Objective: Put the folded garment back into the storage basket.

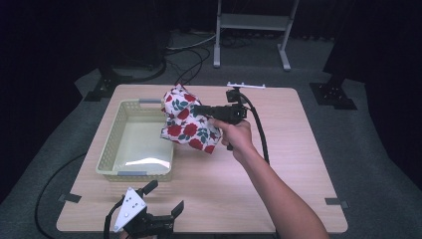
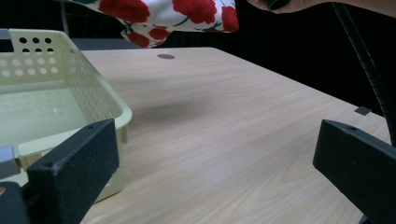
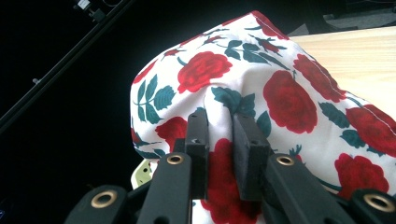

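So the right hand-held gripper has its jaws pinched tight on a fold of the rose-print cloth, holding the whole bundle up in the air above the table, right at the near-right corner of the pale yellow basket. In the right gripper view you can see the fabric bunched up between the two black jaws, draping down either side. The left hand-held gripper sits low at the front edge of the table with its jaws spread wide and nothing between them, just beside the basket's front.
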